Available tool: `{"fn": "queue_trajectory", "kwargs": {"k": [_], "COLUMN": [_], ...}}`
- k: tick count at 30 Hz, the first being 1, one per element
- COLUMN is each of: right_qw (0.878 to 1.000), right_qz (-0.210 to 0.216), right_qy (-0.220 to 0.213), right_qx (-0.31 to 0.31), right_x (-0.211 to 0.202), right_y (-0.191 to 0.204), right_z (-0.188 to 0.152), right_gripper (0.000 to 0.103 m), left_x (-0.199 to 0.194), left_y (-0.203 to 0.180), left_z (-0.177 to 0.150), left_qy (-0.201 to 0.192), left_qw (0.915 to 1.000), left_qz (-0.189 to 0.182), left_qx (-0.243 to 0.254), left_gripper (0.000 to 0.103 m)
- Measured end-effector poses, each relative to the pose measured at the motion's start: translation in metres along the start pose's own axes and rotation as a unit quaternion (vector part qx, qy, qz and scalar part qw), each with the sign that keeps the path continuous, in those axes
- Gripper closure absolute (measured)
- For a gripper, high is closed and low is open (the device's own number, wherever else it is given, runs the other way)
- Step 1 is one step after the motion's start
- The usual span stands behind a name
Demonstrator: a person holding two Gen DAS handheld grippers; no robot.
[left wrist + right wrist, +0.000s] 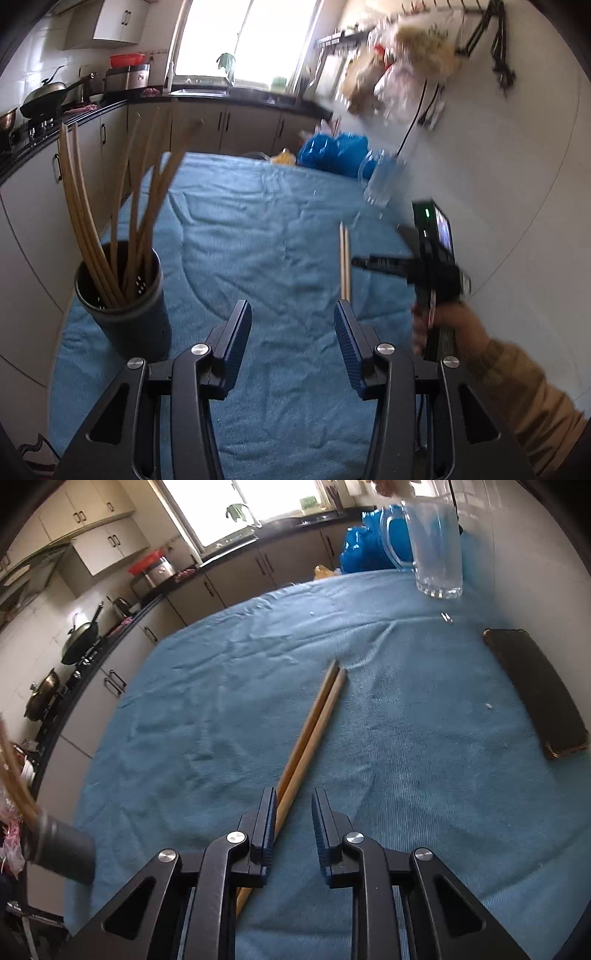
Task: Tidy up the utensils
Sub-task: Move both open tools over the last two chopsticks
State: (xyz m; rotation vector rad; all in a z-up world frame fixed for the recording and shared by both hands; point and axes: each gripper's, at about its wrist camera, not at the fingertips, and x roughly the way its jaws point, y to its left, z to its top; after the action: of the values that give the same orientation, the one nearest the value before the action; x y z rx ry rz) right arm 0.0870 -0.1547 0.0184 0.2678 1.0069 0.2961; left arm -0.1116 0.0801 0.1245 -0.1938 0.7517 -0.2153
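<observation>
A pair of wooden chopsticks (314, 723) lies on the blue cloth (184, 701); it also shows in the left wrist view (344, 258). My right gripper (293, 808) is open just above their near part, with the sticks passing under its left finger. In the left wrist view the right gripper (360, 263) hovers by the sticks. A dark perforated holder (127, 302) stands at the left with several chopsticks (110, 206) in it. My left gripper (291, 325) is open and empty over the cloth, to the right of the holder.
A glass mug (434, 542) stands at the far right of the table, with blue bags (365, 542) behind it. A black phone (535, 690) lies by the right wall. Kitchen counters with woks (79, 638) run along the left.
</observation>
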Motion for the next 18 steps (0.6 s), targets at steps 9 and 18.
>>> {"fn": "queue_trajectory", "kwargs": {"k": [9, 18], "right_qw": [0.999, 0.989], "right_qz": [-0.039, -0.123], "right_qy": [0.009, 0.028], "right_qx": [-0.018, -0.073], "right_x": [0.024, 0.040], "right_y": [0.002, 0.023], "right_z": [0.012, 0.027], "right_gripper": [0.082, 0.086], "left_x": [0.022, 0.049], "left_y": [0.004, -0.008], "left_z": [-0.002, 0.000], "left_qy": [0.025, 0.056], "left_qw": [0.9996, 0.9984], "left_qz": [0.012, 0.008], "left_qx": [-0.006, -0.003], "left_gripper": [0.058, 0.058]}}
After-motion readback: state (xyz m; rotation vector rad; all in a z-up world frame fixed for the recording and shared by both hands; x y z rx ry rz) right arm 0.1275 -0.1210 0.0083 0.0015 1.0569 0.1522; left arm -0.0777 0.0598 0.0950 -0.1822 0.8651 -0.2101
